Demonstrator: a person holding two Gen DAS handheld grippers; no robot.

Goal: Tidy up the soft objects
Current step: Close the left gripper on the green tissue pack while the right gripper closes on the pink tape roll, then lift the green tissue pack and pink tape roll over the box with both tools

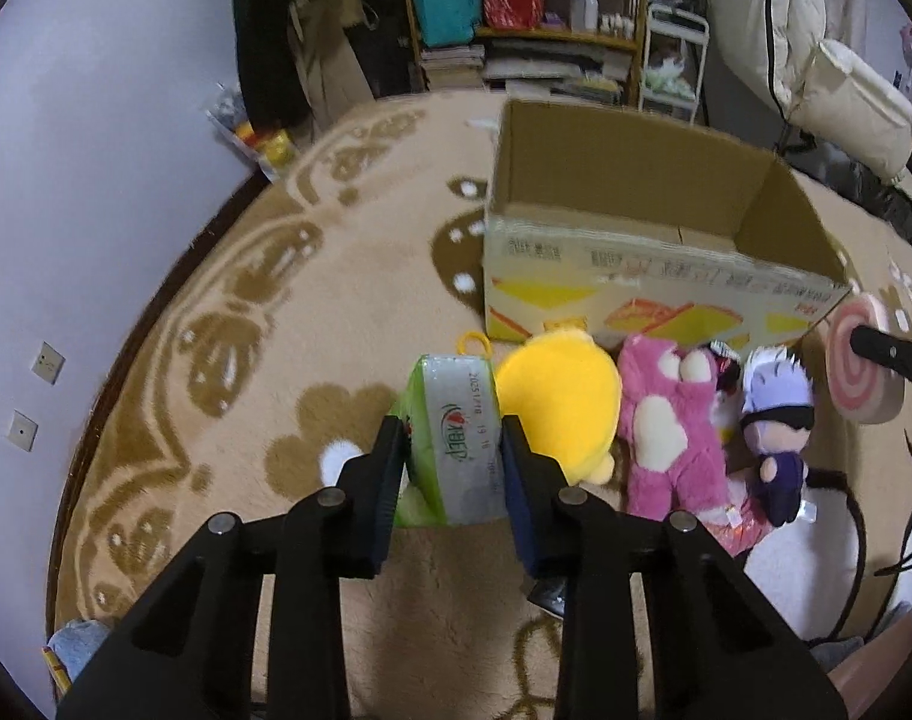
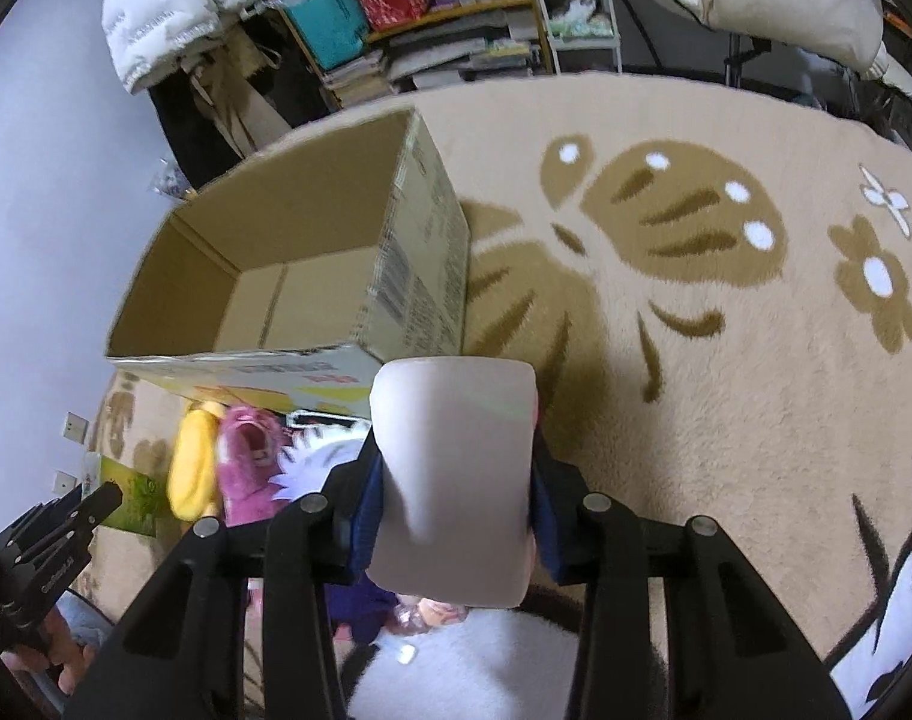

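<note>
My left gripper (image 1: 453,438) is shut on a green and silver tissue pack (image 1: 453,444) on the carpet. Beside it lie a yellow plush (image 1: 555,402), a pink bear plush (image 1: 672,420) and a purple-haired doll (image 1: 777,420). An open, empty cardboard box (image 1: 654,228) stands behind them, also seen in the right wrist view (image 2: 288,264). My right gripper (image 2: 456,480) is shut on a pink swirl cushion (image 2: 456,480), held edge-on above the carpet beside the box's near right corner. The cushion also shows in the left wrist view (image 1: 864,360).
A beige carpet with brown flower patterns (image 2: 696,300) covers the floor. Shelves with bags and books (image 1: 516,12) stand behind the box. A wall (image 1: 66,180) is on the left, white bedding (image 1: 816,60) on the right.
</note>
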